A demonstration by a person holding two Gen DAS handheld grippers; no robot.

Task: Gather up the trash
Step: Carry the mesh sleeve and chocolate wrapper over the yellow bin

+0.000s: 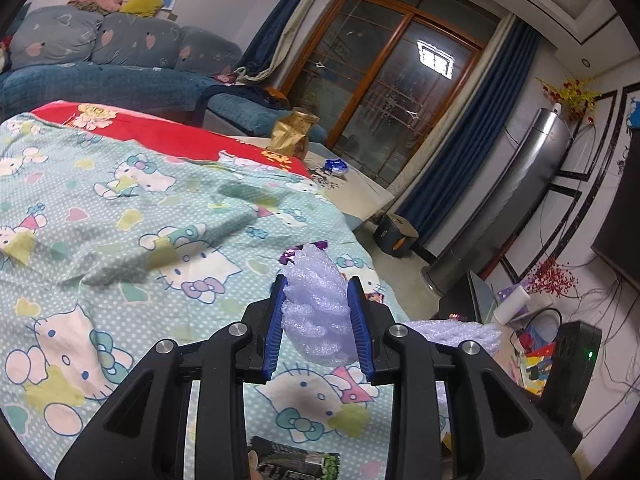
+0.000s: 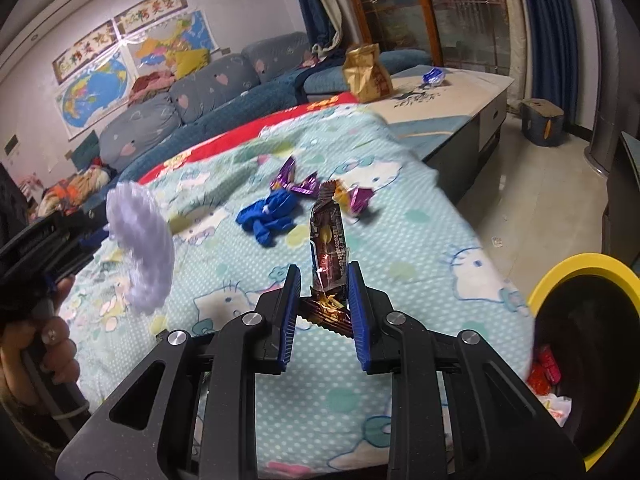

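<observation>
My left claw [image 1: 316,304] pinches foam [image 1: 316,300]; my right claw [image 2: 325,300] pinches a wrapper [image 2: 328,244]. Only the right view shows the bin [image 2: 560,276] beside the blanket [image 2: 420,240].

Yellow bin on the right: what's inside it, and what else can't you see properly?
- Yellow bin, right wrist view: cut off by the picture's edge; its dark inside shows only some red and white trash.
- Purple foam, right wrist view: blurred.
- Snack wrapper in the right gripper: print too small to read.
- Dark packet, left wrist view: mostly behind the left gripper.
</observation>
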